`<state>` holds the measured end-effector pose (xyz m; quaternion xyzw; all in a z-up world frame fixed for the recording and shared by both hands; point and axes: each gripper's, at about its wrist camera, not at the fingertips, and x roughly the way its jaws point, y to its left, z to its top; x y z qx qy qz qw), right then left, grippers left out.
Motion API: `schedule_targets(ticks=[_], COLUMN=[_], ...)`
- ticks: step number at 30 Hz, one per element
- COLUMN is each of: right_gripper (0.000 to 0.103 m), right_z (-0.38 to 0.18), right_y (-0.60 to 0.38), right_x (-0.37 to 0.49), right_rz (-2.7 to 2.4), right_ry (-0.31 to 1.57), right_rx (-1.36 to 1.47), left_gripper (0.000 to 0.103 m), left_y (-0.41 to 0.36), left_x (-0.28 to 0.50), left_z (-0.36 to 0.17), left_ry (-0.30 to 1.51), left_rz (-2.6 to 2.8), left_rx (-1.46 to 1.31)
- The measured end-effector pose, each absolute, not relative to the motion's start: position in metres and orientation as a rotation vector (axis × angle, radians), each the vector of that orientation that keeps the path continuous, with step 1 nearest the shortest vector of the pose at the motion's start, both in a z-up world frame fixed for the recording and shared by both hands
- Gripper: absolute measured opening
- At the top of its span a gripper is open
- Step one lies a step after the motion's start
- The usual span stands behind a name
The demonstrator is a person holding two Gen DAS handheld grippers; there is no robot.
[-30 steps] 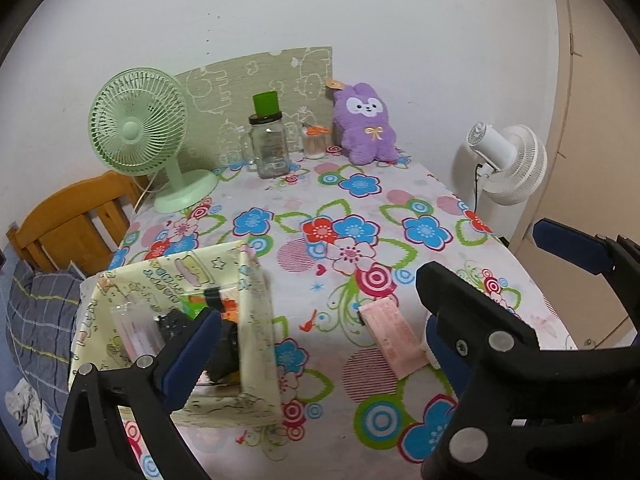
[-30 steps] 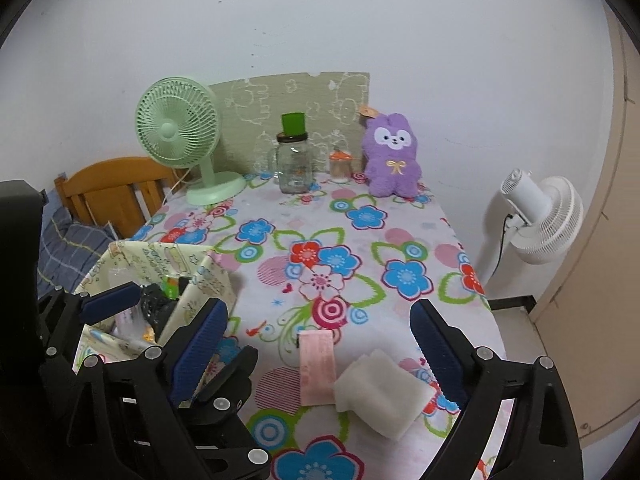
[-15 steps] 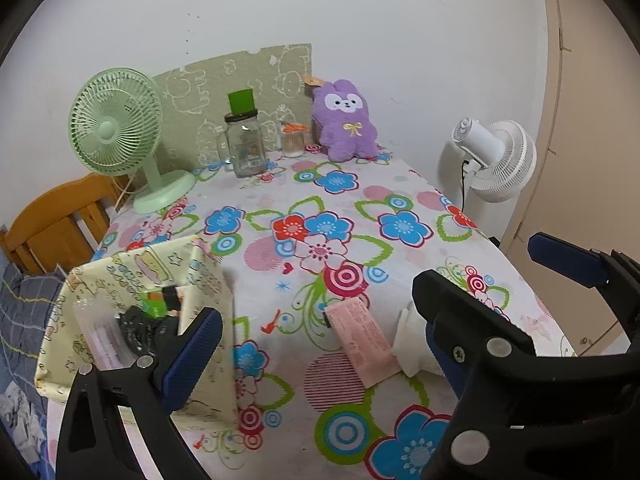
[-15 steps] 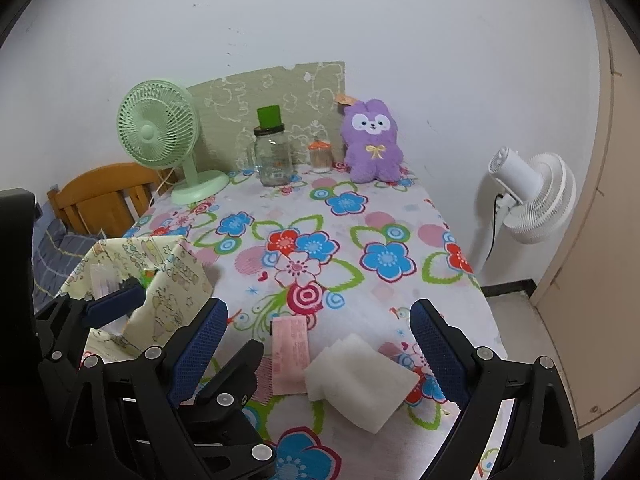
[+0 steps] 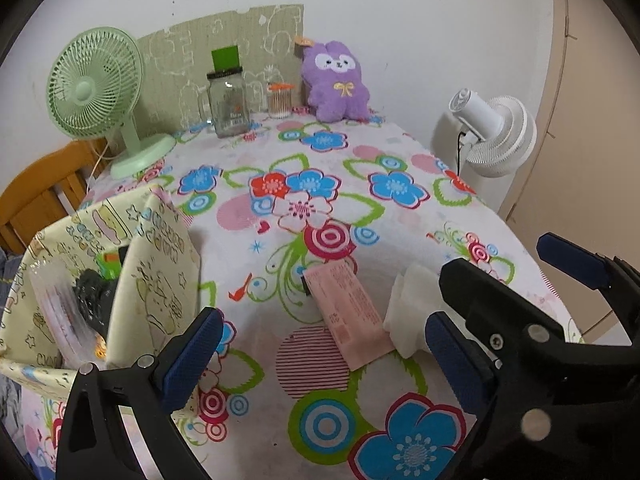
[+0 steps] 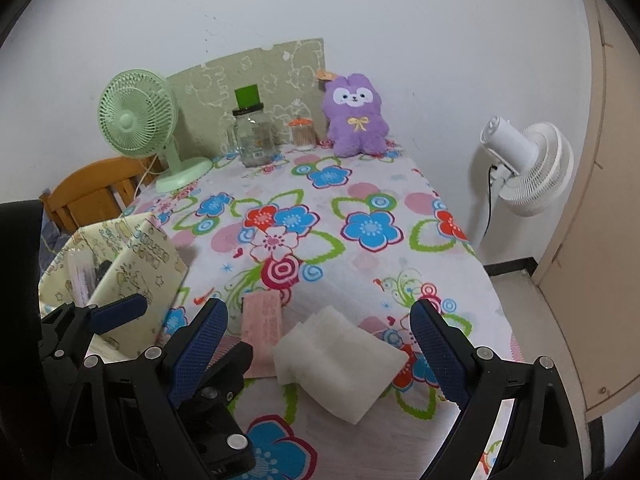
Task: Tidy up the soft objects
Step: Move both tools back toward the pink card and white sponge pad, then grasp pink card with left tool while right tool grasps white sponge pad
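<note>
Near the table's [image 6: 460,264] front edge, a white pad [image 6: 340,364] lies flat just ahead of the right gripper [image 6: 320,356], framed by its wide, empty jaws, its long axis slanting toward the right edge. The left gripper [image 5: 320,356], also wide and empty, is farther off, facing a pink packet [image 5: 350,312]. Only the left view looks into the fabric bin [image 5: 160,280] at the left edge; only the right view shows the whole pad.

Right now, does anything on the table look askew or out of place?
Mostly tidy. The white foam pads lie in a crooked, fanned stack beside the pink packet, and the yellow fabric bin sags, its wall leaning inward. Nothing spilled.
</note>
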<state>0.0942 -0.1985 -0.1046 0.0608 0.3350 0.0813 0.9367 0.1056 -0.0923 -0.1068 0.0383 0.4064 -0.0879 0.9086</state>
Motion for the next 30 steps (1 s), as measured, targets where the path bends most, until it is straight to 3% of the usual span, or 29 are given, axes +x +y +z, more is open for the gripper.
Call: schedule_targets(ticks=[26,30], right_gripper=[0.094,0.084], right_z=[-0.176,-0.178], right_y=[-0.196,-0.198], right_x=[0.126,0.131], right_rz=[0.160,0.155], right_ry=[0.875,0.873], right_rx=[0.114,0.110], left_gripper=[0.100,0.100], left_y=[-0.109,-0.109], left_x=[0.118,0.123], left_z=[-0.165,-0.166], left_ry=[0.978,0.975], left_rz=[-0.226,-0.223], left_rx=[0.169,0.162])
